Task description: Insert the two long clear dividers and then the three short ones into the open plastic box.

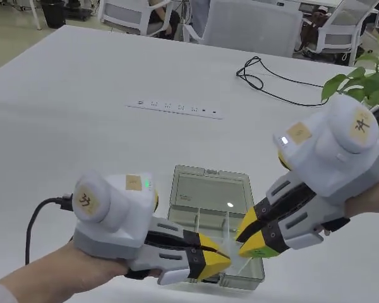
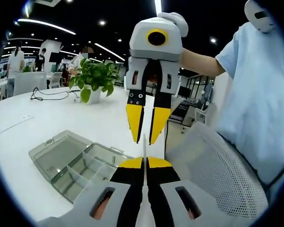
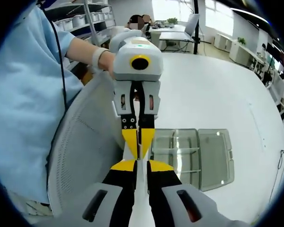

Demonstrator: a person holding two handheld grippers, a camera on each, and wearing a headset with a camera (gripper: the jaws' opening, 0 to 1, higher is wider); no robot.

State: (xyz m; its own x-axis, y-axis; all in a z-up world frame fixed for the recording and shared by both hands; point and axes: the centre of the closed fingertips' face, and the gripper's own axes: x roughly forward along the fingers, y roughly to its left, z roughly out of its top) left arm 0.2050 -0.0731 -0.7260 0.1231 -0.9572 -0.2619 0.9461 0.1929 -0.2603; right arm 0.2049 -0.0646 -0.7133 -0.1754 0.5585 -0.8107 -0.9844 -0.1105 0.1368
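Left gripper and right gripper are both clenching one clear divider, tip to tip, just above the open plastic box. Seated dividers are already standing inside. Count unclear, so probably more remaining.

Box was clear plastic, glossy, its lid catching a ceiling light. Divider looked like thin clear plastic, smooth, seen edge-on. Left gripper and right gripper had white matt plastic shells; jaw tips were smooth yellow over black. Table was white, smooth, near-matt. Chair back was white mesh. Sleeve was light blue cloth.
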